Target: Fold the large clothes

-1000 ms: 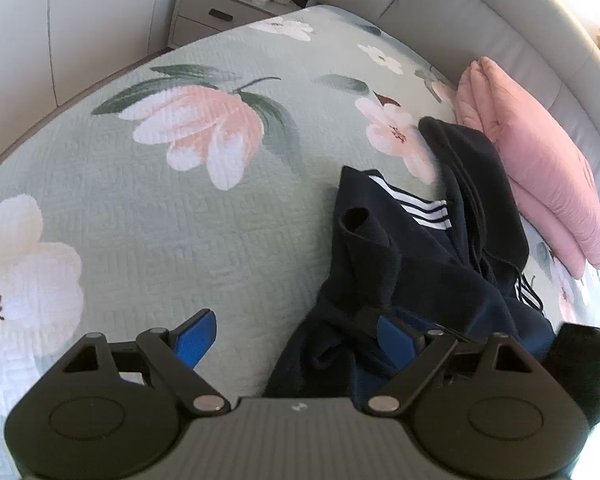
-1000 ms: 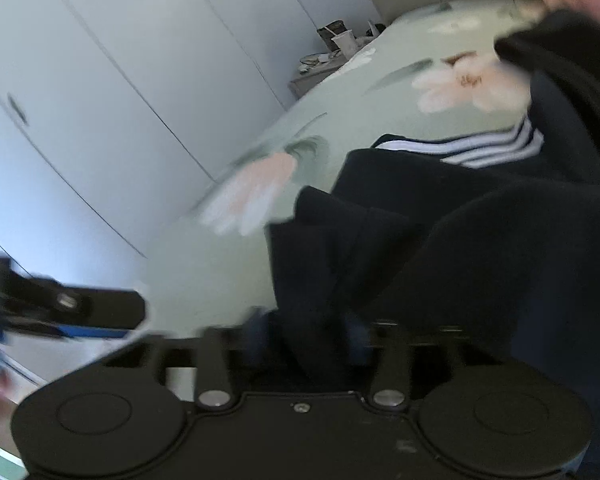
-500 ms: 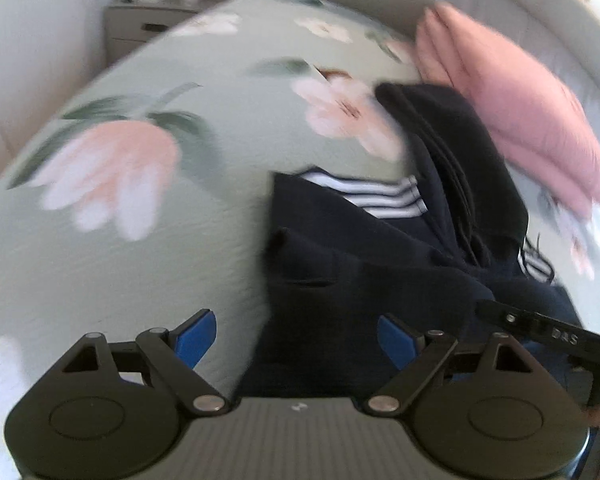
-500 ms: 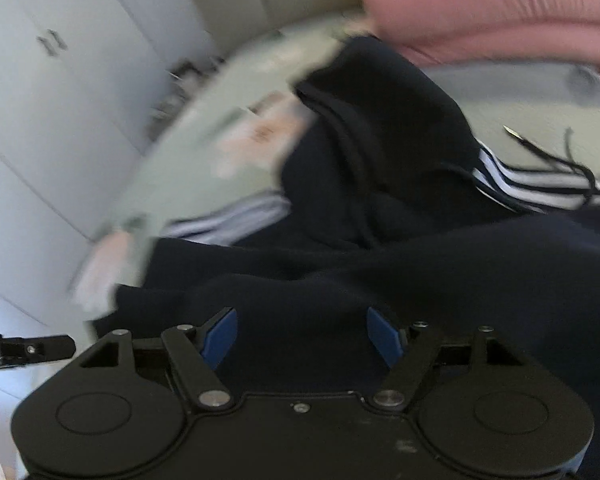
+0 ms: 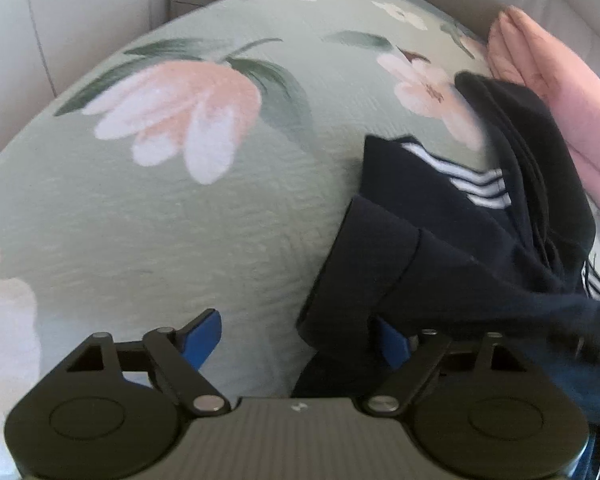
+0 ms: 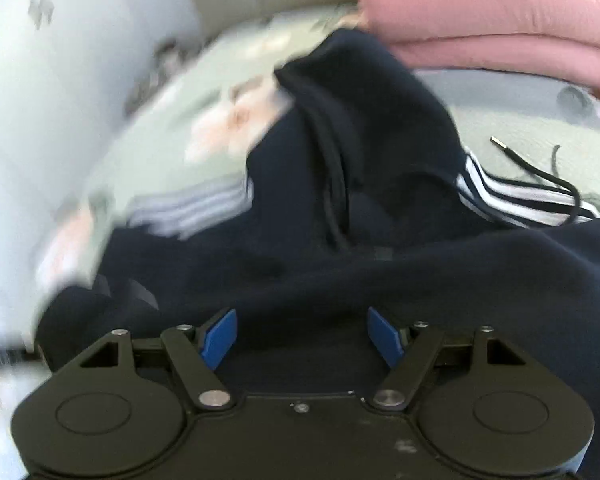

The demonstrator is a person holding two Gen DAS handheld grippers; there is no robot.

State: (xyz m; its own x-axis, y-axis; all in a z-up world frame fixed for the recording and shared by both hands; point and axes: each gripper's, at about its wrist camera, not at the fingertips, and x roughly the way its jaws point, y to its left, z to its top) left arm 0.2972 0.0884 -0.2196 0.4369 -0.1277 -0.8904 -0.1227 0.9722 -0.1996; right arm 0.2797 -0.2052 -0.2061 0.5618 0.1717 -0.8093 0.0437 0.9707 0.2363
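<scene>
Navy hoodie (image 5: 452, 264): soft, floppy, midweight; we'd take the hem edge.
Left gripper (image 5: 300, 336): jaws closing, hem between, unclamped.
Right gripper (image 6: 300, 332): jaws apart over fabric.

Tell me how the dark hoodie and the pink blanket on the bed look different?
The dark hoodie is navy with white stripes; the pink blanket is plain pink. The hoodie lies crumpled and spread out; the blanket is neatly folded by the headboard. Both are soft fabric resting on the flowered bedspread.
</scene>
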